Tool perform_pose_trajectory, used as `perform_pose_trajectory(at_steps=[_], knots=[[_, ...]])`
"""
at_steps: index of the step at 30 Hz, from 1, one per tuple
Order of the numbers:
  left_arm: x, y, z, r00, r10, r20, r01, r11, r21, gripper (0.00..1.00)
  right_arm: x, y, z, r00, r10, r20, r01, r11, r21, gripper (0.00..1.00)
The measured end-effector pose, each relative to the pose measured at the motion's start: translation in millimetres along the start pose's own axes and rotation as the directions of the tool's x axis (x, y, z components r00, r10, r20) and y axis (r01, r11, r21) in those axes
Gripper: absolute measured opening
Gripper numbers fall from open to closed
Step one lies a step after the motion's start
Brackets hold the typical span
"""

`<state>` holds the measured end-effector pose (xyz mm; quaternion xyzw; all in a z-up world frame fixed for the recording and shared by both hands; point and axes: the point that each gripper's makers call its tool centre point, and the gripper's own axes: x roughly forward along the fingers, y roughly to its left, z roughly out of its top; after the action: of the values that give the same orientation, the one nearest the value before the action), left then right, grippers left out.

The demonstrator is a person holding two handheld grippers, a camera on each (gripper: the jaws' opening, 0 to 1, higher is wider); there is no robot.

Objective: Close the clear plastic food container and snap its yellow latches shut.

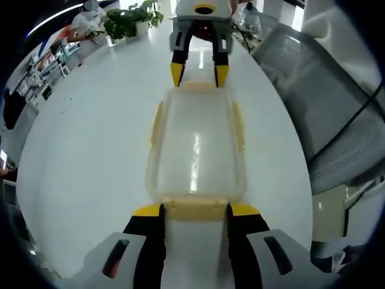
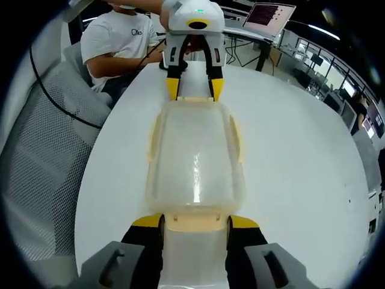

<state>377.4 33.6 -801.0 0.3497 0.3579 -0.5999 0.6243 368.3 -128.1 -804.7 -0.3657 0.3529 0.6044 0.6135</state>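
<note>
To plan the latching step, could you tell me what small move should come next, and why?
Probably press both end latches down: the left hand-held gripper and right hand-held gripper each straddle a yellow latch of the clear container, whose lid already sits on.

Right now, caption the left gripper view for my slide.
Lidded clear plastic food container on white table, a gripper at each end latch: left gripper near, right gripper far.

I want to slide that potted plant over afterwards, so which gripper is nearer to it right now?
Right. The right gripper sits at the container's far end, toward the potted plant; the left gripper is at the opposite end, farther away.
</note>
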Motion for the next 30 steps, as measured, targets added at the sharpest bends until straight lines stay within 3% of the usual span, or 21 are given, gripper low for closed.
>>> perform_pose_trajectory(at_steps=[30], knots=[[0.0,0.2,0.1,1.000,0.000,-0.004,0.000,1.000,0.012,0.38,0.3,0.3,0.7,1.000,0.021,-0.005,-0.021,1.000,-0.012,0.37]])
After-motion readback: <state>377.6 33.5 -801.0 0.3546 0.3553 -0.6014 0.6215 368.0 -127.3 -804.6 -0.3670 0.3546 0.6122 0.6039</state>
